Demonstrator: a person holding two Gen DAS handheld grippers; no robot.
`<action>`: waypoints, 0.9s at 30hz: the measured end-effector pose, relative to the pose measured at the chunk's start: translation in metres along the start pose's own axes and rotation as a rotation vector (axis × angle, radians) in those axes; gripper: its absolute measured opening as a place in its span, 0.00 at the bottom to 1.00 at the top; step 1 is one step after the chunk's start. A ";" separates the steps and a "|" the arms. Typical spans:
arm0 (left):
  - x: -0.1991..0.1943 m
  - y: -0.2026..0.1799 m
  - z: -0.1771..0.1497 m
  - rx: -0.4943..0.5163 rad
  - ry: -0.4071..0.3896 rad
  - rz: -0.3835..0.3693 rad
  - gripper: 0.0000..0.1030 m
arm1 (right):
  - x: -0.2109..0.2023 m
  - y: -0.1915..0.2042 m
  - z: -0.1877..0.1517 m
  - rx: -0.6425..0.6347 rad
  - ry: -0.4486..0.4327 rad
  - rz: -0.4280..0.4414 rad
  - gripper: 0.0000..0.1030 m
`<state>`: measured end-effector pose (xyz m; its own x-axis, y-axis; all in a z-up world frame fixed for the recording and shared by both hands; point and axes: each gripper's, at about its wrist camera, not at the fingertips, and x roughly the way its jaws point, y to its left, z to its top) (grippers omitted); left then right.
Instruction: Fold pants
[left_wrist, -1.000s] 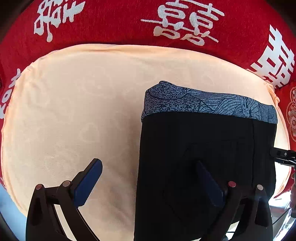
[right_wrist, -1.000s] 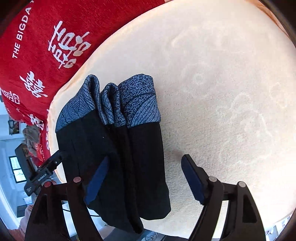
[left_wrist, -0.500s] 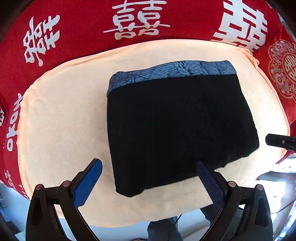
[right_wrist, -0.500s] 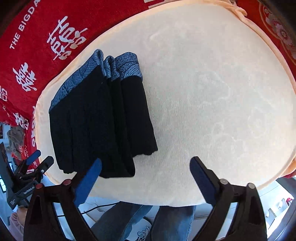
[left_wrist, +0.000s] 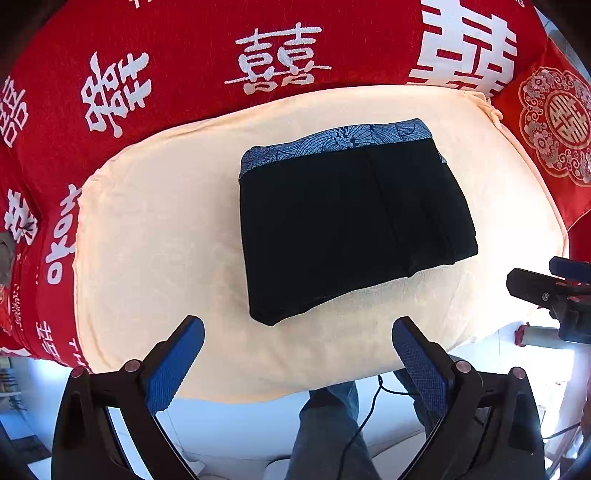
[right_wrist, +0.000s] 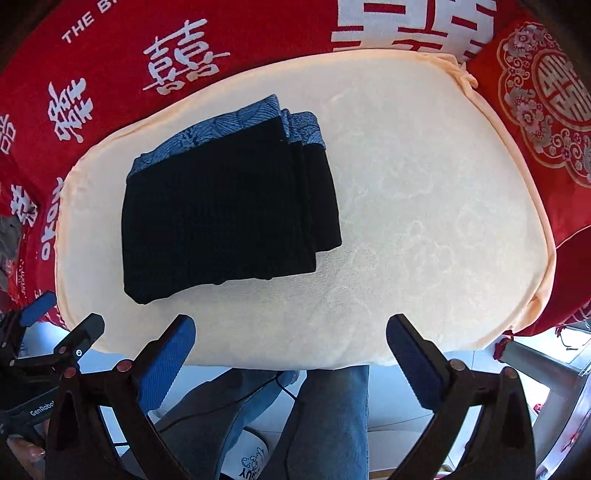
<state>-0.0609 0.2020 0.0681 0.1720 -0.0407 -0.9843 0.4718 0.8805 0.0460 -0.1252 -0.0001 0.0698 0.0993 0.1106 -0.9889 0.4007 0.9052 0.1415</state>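
Observation:
The black pants (left_wrist: 347, 229) with a blue patterned waistband lie folded in a compact stack on the cream cloth (left_wrist: 155, 240); in the right wrist view they (right_wrist: 225, 214) sit left of centre, layers stepped at the right side. My left gripper (left_wrist: 295, 347) is open and empty, held back from and above the near edge of the cloth. My right gripper (right_wrist: 291, 343) is open and empty, also pulled back past the near edge. The right gripper's fingers (left_wrist: 546, 288) show at the right edge of the left wrist view, and the left gripper's fingers (right_wrist: 77, 338) at the lower left of the right wrist view.
A red cover with white characters (left_wrist: 184, 74) lies under and behind the cream cloth. A red embroidered cushion (right_wrist: 546, 96) sits at the right. The person's jeans-clad legs (right_wrist: 325, 421) and a cable (left_wrist: 369, 417) are below the near edge.
Both grippers have drawn back and up from the folded pants; a second ago they were down at the stack. The pants lie still.

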 end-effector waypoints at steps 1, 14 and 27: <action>-0.004 0.002 -0.001 0.000 0.002 0.001 0.99 | -0.003 0.004 -0.001 -0.004 0.003 -0.002 1.00; -0.037 0.024 -0.010 -0.104 0.053 0.003 0.99 | -0.031 0.034 0.000 -0.028 0.007 -0.048 1.00; -0.047 0.026 -0.007 -0.108 0.045 0.005 0.99 | -0.038 0.052 0.000 -0.091 0.008 -0.090 1.00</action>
<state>-0.0631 0.2298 0.1141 0.1341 -0.0170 -0.9908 0.3743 0.9266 0.0348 -0.1079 0.0430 0.1151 0.0597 0.0301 -0.9978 0.3235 0.9450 0.0479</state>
